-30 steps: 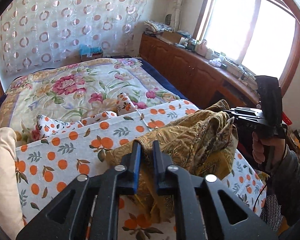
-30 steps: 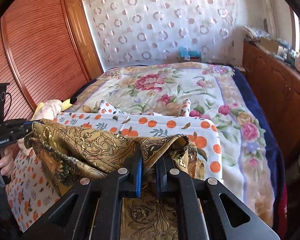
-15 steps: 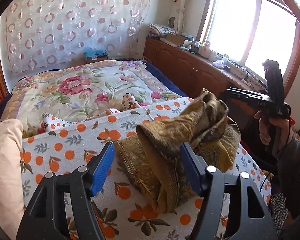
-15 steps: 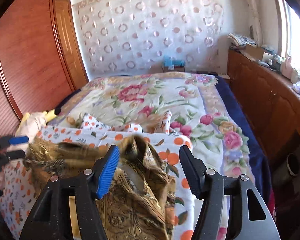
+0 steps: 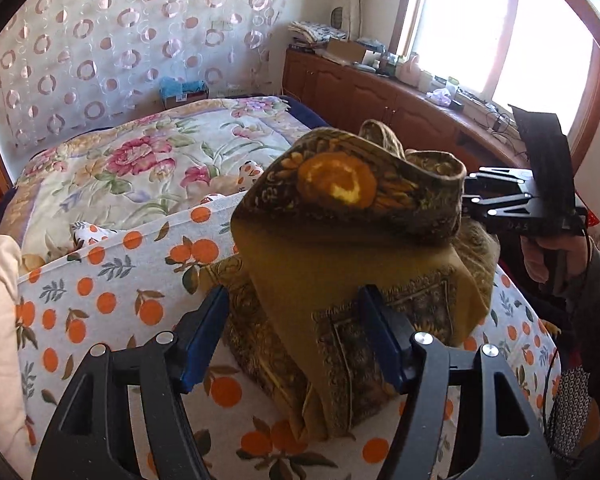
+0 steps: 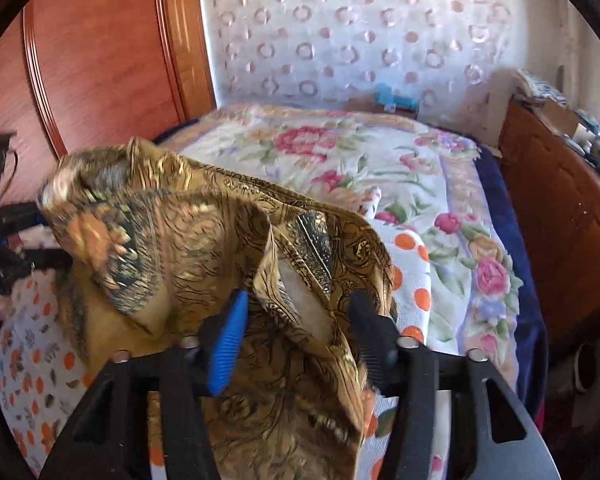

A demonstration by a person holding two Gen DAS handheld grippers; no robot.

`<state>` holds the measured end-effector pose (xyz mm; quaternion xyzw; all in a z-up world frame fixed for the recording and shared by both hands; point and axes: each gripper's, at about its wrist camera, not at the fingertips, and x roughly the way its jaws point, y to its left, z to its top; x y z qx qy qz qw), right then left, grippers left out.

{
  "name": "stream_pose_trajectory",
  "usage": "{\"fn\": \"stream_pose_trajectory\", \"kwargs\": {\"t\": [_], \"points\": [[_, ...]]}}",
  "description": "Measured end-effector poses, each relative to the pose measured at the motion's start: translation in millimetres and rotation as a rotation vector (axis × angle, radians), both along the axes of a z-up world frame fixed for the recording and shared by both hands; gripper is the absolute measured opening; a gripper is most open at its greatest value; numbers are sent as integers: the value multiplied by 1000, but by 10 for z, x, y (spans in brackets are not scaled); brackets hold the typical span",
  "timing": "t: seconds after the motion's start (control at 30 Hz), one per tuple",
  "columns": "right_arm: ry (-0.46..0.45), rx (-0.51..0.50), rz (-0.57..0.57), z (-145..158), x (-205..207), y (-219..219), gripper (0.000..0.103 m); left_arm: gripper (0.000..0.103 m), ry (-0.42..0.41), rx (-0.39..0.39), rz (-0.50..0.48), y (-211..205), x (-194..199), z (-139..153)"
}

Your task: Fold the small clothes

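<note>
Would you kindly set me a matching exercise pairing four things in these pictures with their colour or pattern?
Things:
1. garment
2. sheet
3. blanket
4. curtain

Descriptions:
A. white with orange fruit
B. pale with ring shapes
C. golden brown, ornate print
D. pink flowers on cream

Pairs: 1-C, 2-A, 3-D, 4-B

A floral quilt (image 5: 140,168) covers the bed beneath an orange-print sheet (image 5: 112,280), beside a wooden cabinet (image 5: 380,100).

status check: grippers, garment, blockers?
Left gripper open. Right gripper open, jaws just closing in around the gold patterned garment, bunched unfolded on the orange-print sheet. No blockers visible.
</note>
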<state>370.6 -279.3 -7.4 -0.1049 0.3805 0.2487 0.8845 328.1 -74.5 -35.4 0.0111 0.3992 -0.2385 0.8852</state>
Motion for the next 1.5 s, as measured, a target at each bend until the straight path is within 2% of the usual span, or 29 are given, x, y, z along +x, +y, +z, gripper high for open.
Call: {"fn": "stream_pose_trajectory", "kwargs": {"t": [0.03, 0.07, 0.1, 0.17, 0.23, 0.27, 0.43, 0.47, 0.53, 0.6, 0.63, 0.67, 0.77, 0.83, 1.07, 1.13, 1.17, 1.2, 1.23, 1.3, 1.37, 1.4, 1.43, 1.47, 1.5], "points": [[6, -10, 10, -14, 28, 3, 31, 68, 4, -4, 5, -4, 18, -13], [14, -10, 25, -5, 46, -7, 9, 68, 8, -8, 9, -6, 33, -24], [5, -6, 33, 26, 65, -14, 6, 68, 11, -14, 14, -3, 36, -39], [-56, 34, -5, 158, 93, -114, 4, 68, 16, -23, 18, 11, 30, -77], [-101, 59, -101, 244, 144, -230, 4, 68, 36, -21, 28, 16, 22, -129], [-97, 74, -136, 250, 180, -283, 4, 68, 46, -23, 31, 17, 20, -145], [-56, 7, -161, 97, 208, -225, 4, 68, 87, -63, 28, 39, -91, -201], [-59, 13, -170, 113, 189, -236, 4, 64, 90, -69, 27, 32, -107, -203], [-65, 40, -185, 197, 150, -258, 14, 57, 104, -94, 14, 29, -129, -233], [-63, 73, -199, 269, 64, -234, 39, 46, 114, -119, 4, 31, -115, -248], [-63, 93, -203, 297, 15, -252, 47, 37, 122, -137, -7, 27, -107, -249], [-60, 110, -202, 328, -45, -284, 60, 26, 122, -147, -9, 23, -108, -237], [-26, 117, -195, 167, -130, -356, 63, 8, 78, -159, 12, 37, -149, -160], [2, 102, -185, 114, -249, -407, 63, 6, 61, -164, 32, 69, -178, -138], [90, 132, -200, -48, -344, -629, 62, 6, 57, -118, 41, 92, -234, -205], [104, 145, -188, -55, -331, -638, 39, 6, 51, -103, 44, 90, -241, -212], [105, 129, -189, -57, -312, -640, 24, 6, 52, -100, 46, 98, -238, -209], [95, 97, -207, -58, -290, -642, 18, 6, 50, -96, 47, 106, -242, -204], [90, 79, -222, -58, -275, -646, 18, 6, 45, -84, 47, 91, -249, -196], [89, 114, -213, -12, -254, -665, 19, 7, 43, -76, 53, 89, -246, -185], [74, 135, -211, 34, -245, -651, 19, 16, 28, -45, 60, 73, -247, -170], [71, 148, -207, 66, -228, -646, 26, 21, 12, -28, 61, 60, -252, -147], [61, 151, -210, 95, -209, -634, 32, 32, 2, -21, 61, 59, -238, -128], [50, 146, -213, 92, -204, -622, 44, 44, 3, -21, 67, 68, -212, -119], [41, 137, -216, 100, -199, -604, 51, 46, 8, -27, 70, 79, -180, -114]]}}
